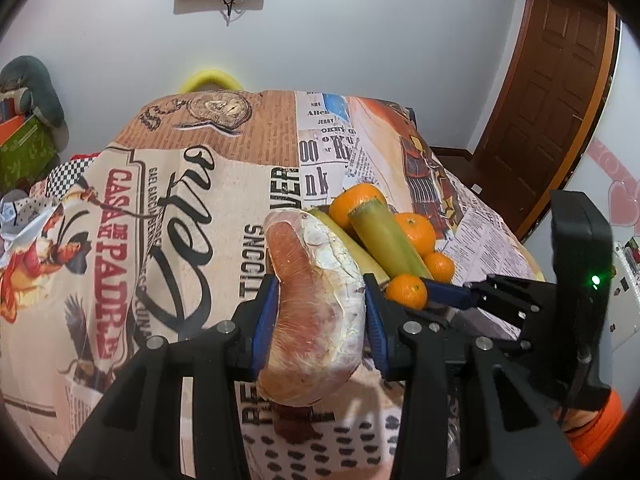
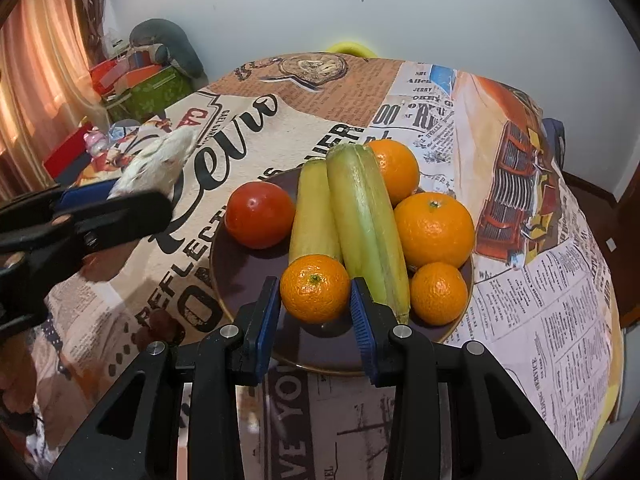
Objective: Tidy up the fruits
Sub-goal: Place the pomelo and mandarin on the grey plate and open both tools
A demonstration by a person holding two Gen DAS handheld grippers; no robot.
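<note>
The left claw (image 1: 320,312) is clamped on a peeled pomelo segment (image 1: 316,300), pink flesh with white pith, held above the bench (image 1: 180,220) just left of the dark plate (image 2: 240,280). The right claw (image 2: 316,312) stands with a mandarin (image 2: 315,289) between its blue pads; the pads look close to the peel, but whether they press it cannot be told.

The plate is already crowded: a tomato (image 2: 260,215), two long yellow-green pieces that look like husked corn (image 2: 360,216), two oranges (image 2: 434,229) and another mandarin (image 2: 439,293). The likely trouble is the soft segment: a hard squeeze could tear its membrane or let it slide out of the pads, since much of it hangs beyond them. Setting it onto the heap could nudge round fruit, and the mandarins near the rim could roll onto the patterned cloth. The two claws also work near each other, so a collision is possible.
</note>
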